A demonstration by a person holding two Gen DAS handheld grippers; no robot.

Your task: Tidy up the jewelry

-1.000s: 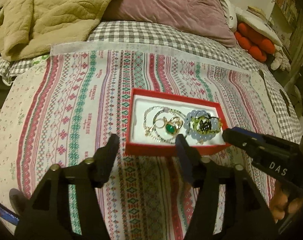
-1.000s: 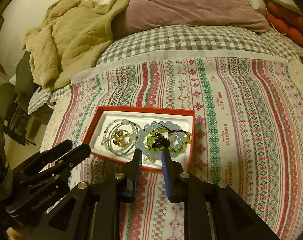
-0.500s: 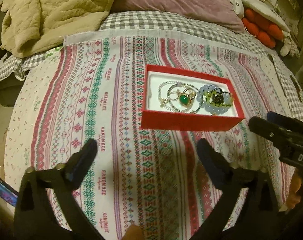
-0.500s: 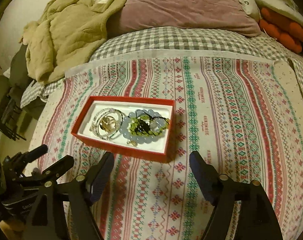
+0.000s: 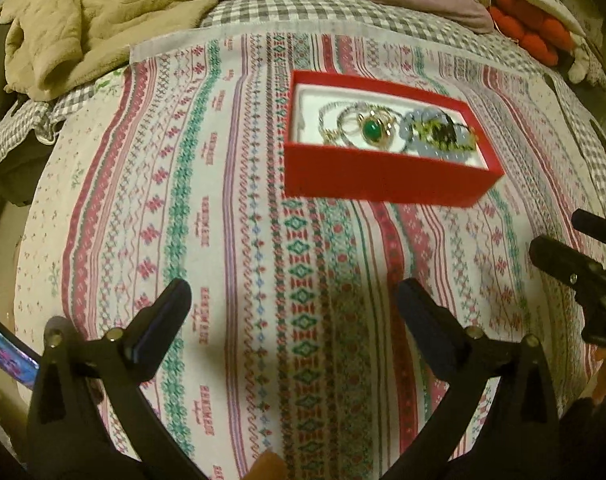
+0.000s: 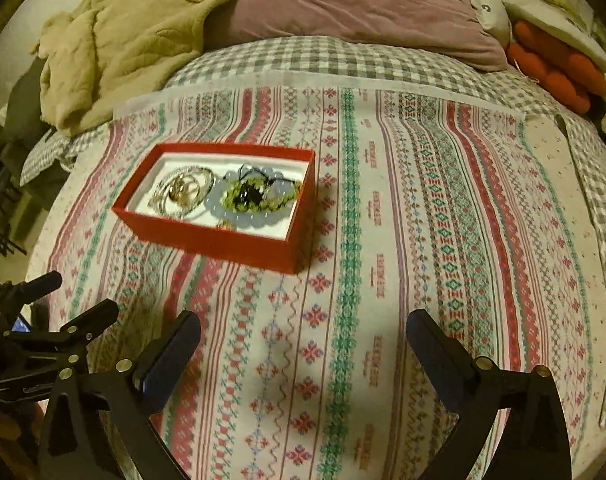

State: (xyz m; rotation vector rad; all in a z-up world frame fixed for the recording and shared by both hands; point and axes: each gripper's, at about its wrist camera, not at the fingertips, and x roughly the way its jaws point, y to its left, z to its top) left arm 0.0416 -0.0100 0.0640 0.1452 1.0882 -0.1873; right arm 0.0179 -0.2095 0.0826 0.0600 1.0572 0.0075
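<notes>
A red jewelry box [image 5: 383, 178] with a white lining sits on the patterned cloth; it also shows in the right wrist view [image 6: 207, 236]. Inside lie a green-stone ring [image 5: 373, 130], thin bangles [image 6: 183, 190] and a green and pale-blue bead bracelet [image 6: 255, 198]. My left gripper [image 5: 293, 308] is open and empty, well back from the box. My right gripper [image 6: 303, 336] is open and empty, near and to the right of the box. Each gripper shows at the edge of the other's view, the right one [image 5: 571, 256] and the left one [image 6: 63, 300].
The striped patterned cloth [image 6: 383, 240] covers a checked bedspread [image 6: 323, 56]. A beige blanket [image 6: 123, 40] and a mauve pillow [image 6: 363, 4] lie at the back. Orange plush items [image 6: 555, 72] sit at the back right.
Both grippers have opened wide and pulled back from the red box. The box stays on the cloth with the jewelry inside.
</notes>
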